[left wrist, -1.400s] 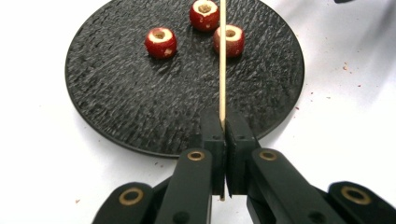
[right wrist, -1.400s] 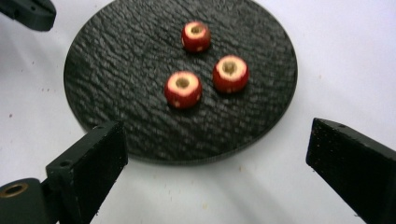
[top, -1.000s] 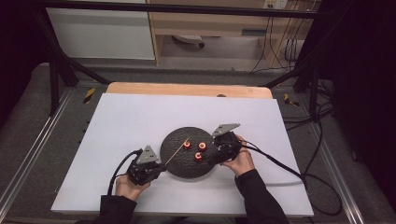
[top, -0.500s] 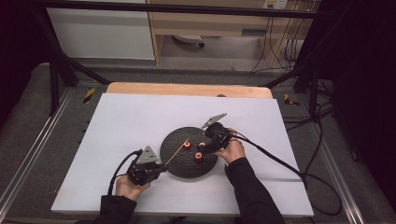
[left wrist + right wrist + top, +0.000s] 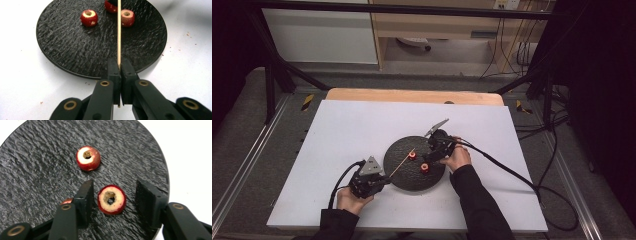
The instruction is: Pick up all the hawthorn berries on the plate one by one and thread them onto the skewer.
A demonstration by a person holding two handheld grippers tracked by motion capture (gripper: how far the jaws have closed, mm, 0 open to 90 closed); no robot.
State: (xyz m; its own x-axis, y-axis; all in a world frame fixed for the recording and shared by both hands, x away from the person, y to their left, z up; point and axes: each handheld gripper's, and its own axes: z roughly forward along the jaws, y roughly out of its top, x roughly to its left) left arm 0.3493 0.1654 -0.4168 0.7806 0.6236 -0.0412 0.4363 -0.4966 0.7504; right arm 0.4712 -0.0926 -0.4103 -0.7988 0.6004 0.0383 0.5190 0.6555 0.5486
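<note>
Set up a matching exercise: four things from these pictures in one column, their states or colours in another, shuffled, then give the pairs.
1. left gripper
2. right gripper
3. plate
4. wooden skewer

A. black and textured
B. open around a cored red fruit piece
C. clamped between shut jaws
D. shut on a thin stick

Pairs: 1-D, 2-B, 3-A, 4-C

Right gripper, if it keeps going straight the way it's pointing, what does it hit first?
Probably the cored red fruit piece lying between the open jaws of the right gripper, on the black plate. A second piece lies farther on; depth is uncertain.
</note>
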